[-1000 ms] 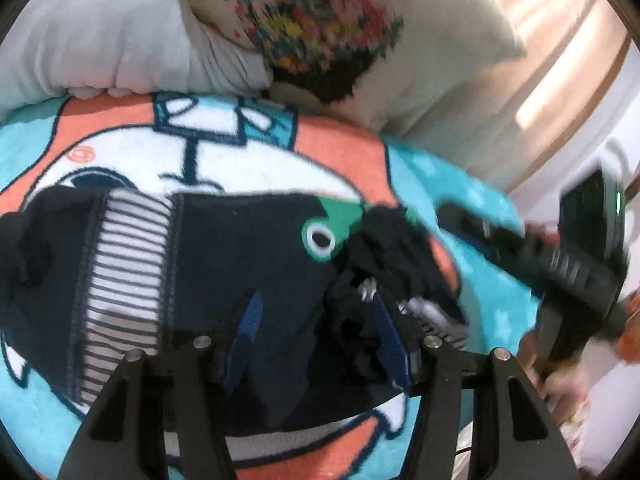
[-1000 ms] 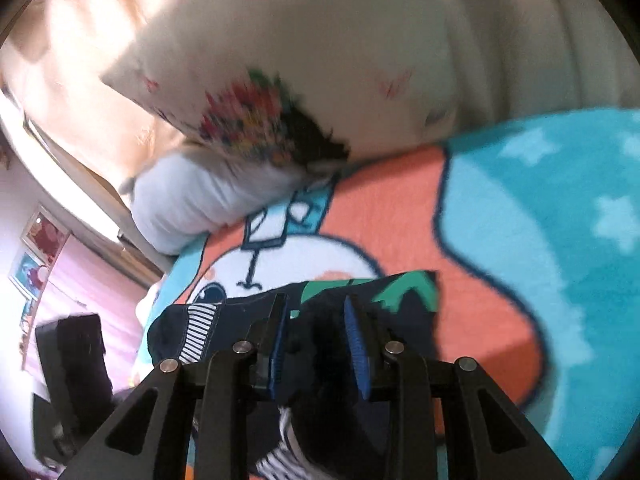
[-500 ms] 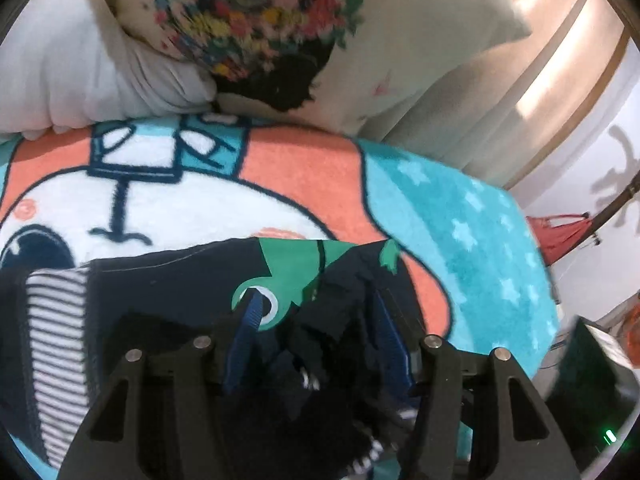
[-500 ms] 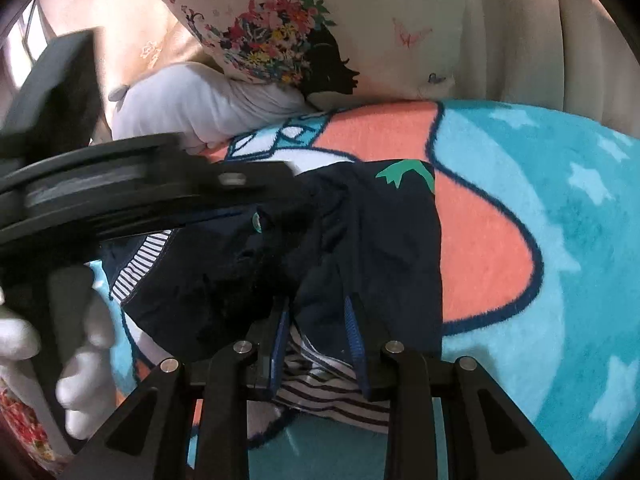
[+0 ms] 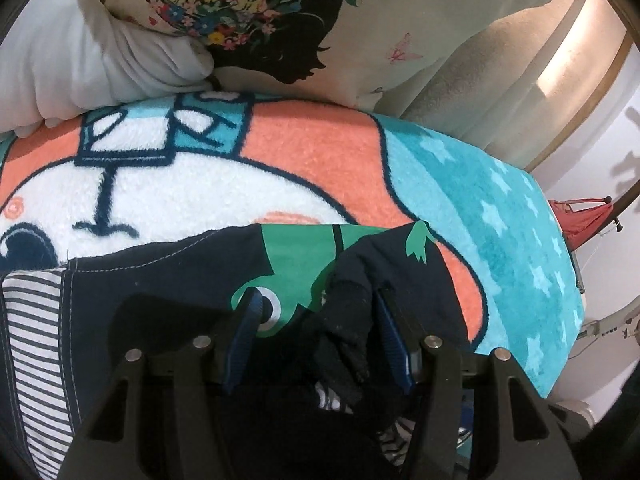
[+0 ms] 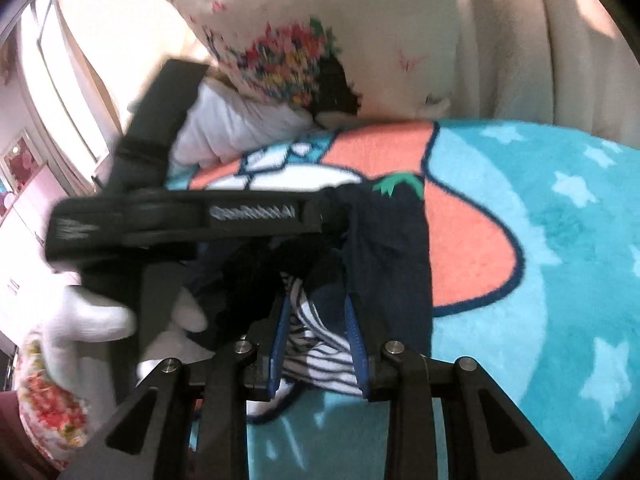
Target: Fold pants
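1. The pants point(image 5: 168, 280) lie on the blanket point(image 5: 320, 160) of the bed, near the pillows point(image 5: 380, 20), navy with a green print and a striped waistband.
2. My left gripper point(image 5: 316, 320) holds a bunched dark fold of the pants at a medium gap.
3. My right gripper point(image 6: 318, 320) is narrow, clamped on the striped waistband edge.
4. I keep both grips level and carry the fold over evenly.
5. I keep the cloth taut between the grippers to prevent creases.
6. I lay the edge flush before releasing.
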`<action>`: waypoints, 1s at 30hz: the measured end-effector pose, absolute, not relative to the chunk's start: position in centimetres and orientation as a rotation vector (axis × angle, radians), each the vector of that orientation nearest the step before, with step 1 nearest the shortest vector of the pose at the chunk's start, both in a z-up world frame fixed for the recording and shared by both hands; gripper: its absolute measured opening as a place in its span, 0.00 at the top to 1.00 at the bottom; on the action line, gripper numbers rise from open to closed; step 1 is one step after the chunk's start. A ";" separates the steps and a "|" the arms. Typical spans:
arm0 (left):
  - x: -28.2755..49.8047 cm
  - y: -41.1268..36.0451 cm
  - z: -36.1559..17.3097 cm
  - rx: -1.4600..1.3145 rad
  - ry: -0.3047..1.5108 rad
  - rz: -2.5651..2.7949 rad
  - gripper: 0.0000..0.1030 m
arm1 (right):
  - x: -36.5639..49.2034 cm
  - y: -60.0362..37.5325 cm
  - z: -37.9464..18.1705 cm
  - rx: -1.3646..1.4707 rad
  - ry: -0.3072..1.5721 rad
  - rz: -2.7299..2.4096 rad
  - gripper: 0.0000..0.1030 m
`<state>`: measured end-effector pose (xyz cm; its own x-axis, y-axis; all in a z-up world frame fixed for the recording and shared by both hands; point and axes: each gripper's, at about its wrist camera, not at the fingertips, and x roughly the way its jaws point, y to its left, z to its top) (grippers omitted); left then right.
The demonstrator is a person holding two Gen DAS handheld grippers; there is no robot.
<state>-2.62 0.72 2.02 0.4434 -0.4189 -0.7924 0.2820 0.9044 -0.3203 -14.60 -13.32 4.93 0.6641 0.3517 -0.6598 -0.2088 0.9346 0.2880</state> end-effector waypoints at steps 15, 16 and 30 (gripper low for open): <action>-3.6 1.9 2.8 -0.189 0.988 -0.428 0.41 | -14.2 -13.7 5.0 0.222 0.790 0.242 0.66; -3.9 2.2 3.3 -0.186 0.971 -0.419 0.41 | -14.1 -13.8 5.1 0.222 0.785 0.236 0.66; -6.0 6.2 5.2 -0.172 0.911 -0.332 0.41 | -12.5 -11.4 4.1 0.162 0.860 0.237 0.51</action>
<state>-6.00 6.21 5.17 0.5667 -0.3533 -0.7443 0.2086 0.9355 -0.2853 -12.48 -11.43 4.12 0.6286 0.2711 -0.7290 -0.1414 0.9615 0.2356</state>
